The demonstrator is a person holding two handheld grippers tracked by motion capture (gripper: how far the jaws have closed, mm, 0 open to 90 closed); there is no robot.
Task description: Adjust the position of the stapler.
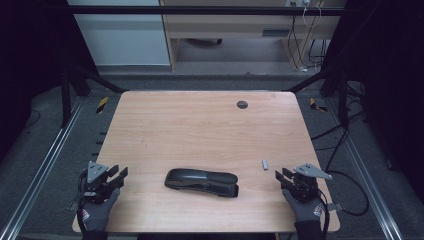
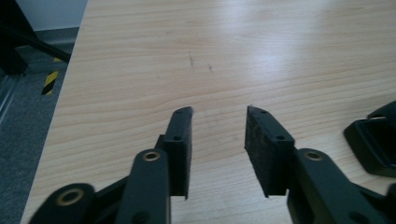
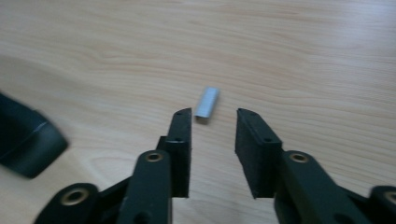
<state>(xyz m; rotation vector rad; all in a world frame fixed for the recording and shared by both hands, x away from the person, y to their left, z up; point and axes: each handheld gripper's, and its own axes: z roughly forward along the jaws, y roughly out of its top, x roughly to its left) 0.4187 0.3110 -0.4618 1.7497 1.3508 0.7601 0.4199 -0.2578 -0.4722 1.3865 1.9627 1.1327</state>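
Note:
A black stapler [image 1: 202,182] lies on its side near the front middle of the wooden table [image 1: 200,125]. Its end shows at the right edge of the left gripper view [image 2: 376,144] and at the left edge of the right gripper view [image 3: 23,144]. A small silver strip of staples [image 1: 265,164] lies to the stapler's right; in the right gripper view the strip [image 3: 207,103] rests just beyond the jaw tips. My left gripper [image 1: 119,176] hovers open at the front left corner with nothing between its jaws. My right gripper [image 1: 281,174] stands open at the front right, empty, close behind the staples.
A round dark grommet hole [image 1: 242,104] sits near the table's far edge. Metal rails and cables run along the floor on both sides. A desk stands beyond the table at the back.

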